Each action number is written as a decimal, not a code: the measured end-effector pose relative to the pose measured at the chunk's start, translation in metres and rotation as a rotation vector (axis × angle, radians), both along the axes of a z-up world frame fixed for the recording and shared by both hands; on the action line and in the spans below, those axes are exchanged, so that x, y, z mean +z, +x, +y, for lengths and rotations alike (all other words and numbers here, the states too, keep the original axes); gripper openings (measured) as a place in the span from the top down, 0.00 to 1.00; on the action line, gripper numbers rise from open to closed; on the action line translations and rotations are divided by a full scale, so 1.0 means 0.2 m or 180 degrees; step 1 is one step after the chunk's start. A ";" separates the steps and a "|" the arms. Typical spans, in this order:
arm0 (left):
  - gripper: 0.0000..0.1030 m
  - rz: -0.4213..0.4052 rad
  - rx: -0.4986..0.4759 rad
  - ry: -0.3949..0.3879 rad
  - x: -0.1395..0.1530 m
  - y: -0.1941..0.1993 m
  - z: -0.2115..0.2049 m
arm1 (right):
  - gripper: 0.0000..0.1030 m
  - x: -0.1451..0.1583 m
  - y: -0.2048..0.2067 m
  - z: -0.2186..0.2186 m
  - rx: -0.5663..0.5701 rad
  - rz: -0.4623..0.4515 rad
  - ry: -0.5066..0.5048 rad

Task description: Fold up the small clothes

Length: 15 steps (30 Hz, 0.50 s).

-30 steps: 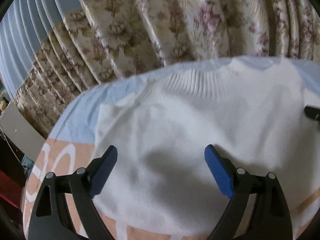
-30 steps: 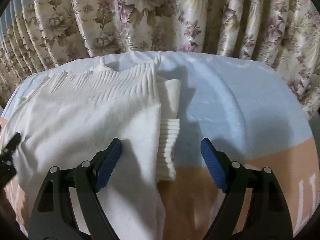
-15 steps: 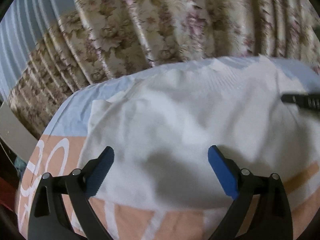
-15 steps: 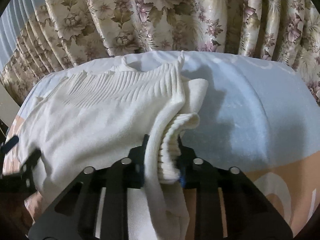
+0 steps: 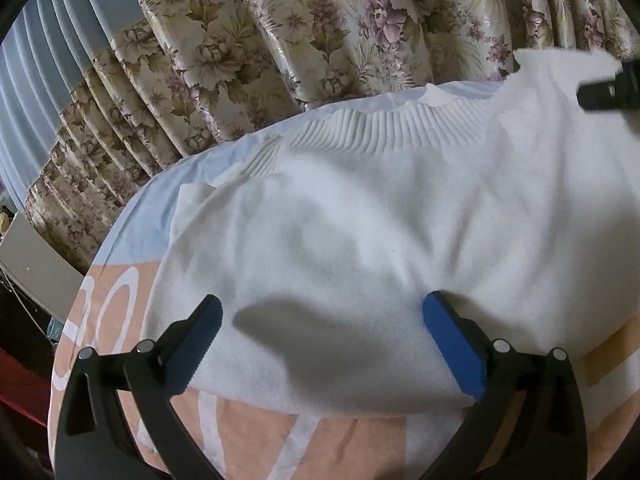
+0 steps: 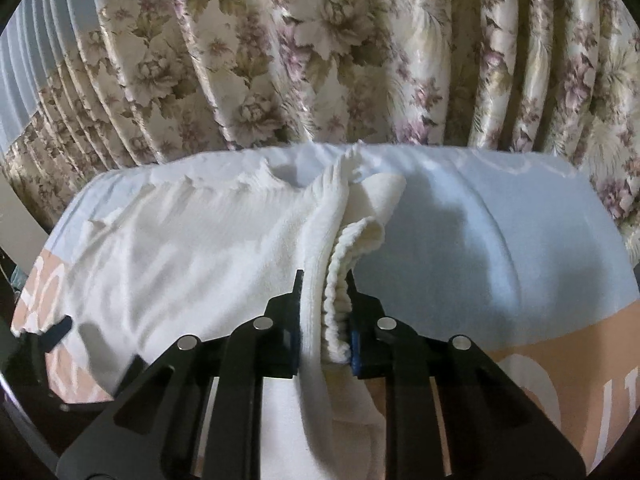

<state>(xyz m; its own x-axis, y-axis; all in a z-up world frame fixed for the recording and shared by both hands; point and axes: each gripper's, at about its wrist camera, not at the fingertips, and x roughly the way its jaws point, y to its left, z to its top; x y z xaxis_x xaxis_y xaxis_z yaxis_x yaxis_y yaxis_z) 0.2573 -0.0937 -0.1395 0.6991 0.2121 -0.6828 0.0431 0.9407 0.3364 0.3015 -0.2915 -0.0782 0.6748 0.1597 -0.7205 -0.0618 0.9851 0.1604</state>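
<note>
A white knit sweater (image 5: 360,220) lies spread on a blue and peach bed cover (image 5: 248,428), ribbed band towards the curtain. My left gripper (image 5: 320,304) hovers over its near hem, jaws wide and still opening, with nothing pinched. In the right wrist view the sweater (image 6: 180,248) has its right side edge and a ribbed sleeve cuff (image 6: 360,236) bunched between the pads of my right gripper (image 6: 325,284), whose jaws are still closing and hold the fabric raised. The right gripper (image 5: 612,88) shows at the left view's upper right. The left gripper (image 6: 52,332) shows at the right view's left edge.
A floral curtain (image 5: 320,20) hangs close behind the bed, with pale blue pleats (image 5: 48,80) at the left. The blue part of the cover (image 6: 500,260) lies bare to the right of the sweater. A dark drop shows past the bed's left edge (image 5: 24,340).
My right gripper has gone from wide open to shut on the sweater's right edge and cuff, and has lifted them. My left gripper has widened a little and drifted sideways over the hem.
</note>
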 end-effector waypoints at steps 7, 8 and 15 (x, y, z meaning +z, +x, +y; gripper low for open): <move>0.02 0.0020 0.0059 -0.0101 0.05 0.01 0.10 | 0.83 0.14 0.02 0.14 0.0124 -0.0091 0.0018; 0.02 -0.0002 0.0107 -0.0135 0.07 0.01 0.15 | 0.83 0.16 0.02 0.15 0.0134 -0.0098 0.0039; 0.02 -0.0130 0.0346 -0.0299 0.18 0.05 0.41 | 0.83 0.26 0.07 0.41 0.0300 -0.0157 0.0033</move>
<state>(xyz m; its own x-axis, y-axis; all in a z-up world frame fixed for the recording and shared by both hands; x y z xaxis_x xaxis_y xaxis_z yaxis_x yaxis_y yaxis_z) 0.2670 -0.0110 -0.1028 0.7031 0.2248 -0.6747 -0.0728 0.9665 0.2462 0.3161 -0.2097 -0.0267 0.6910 0.2314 -0.6848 -0.1620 0.9729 0.1652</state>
